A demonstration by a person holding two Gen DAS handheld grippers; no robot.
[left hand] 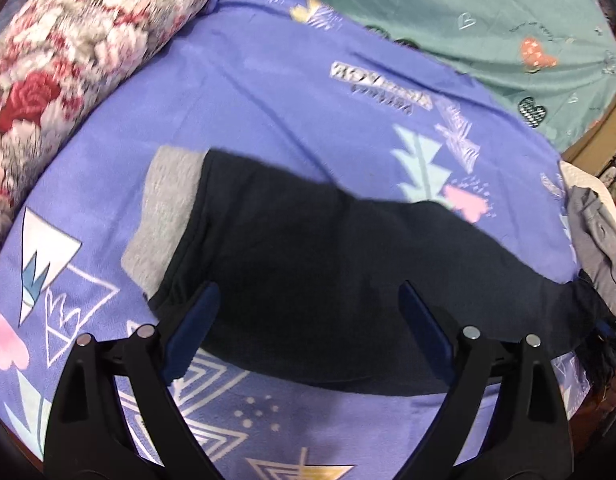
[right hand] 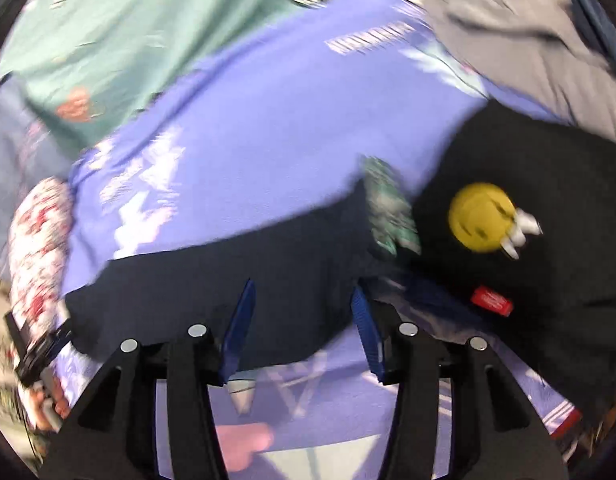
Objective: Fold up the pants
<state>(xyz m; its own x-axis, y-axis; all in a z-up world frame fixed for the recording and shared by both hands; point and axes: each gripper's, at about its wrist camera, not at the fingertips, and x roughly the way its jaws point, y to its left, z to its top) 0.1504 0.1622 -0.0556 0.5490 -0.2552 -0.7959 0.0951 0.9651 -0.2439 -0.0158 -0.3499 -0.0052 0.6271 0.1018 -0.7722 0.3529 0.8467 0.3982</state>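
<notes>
Dark navy pants [left hand: 308, 264] with a grey cuff band [left hand: 164, 216] lie stretched across a purple patterned blanket [left hand: 268, 112]. My left gripper [left hand: 309, 298] is open, its blue fingers [left hand: 196, 328] spread just above the near edge of the pants, holding nothing. In the right wrist view the pants [right hand: 228, 284] run left to right, with a green patterned patch [right hand: 387, 208]. My right gripper [right hand: 302, 300] is open over the pants' near edge, empty. This view is motion-blurred.
A floral pillow [left hand: 68, 72] lies at the left. A teal sheet [left hand: 487, 20] covers the far side. Grey clothes [right hand: 519, 28] are piled at the right, beside a black garment [right hand: 547, 240] with a yellow smiley print [right hand: 481, 216] and a red tag [right hand: 491, 301].
</notes>
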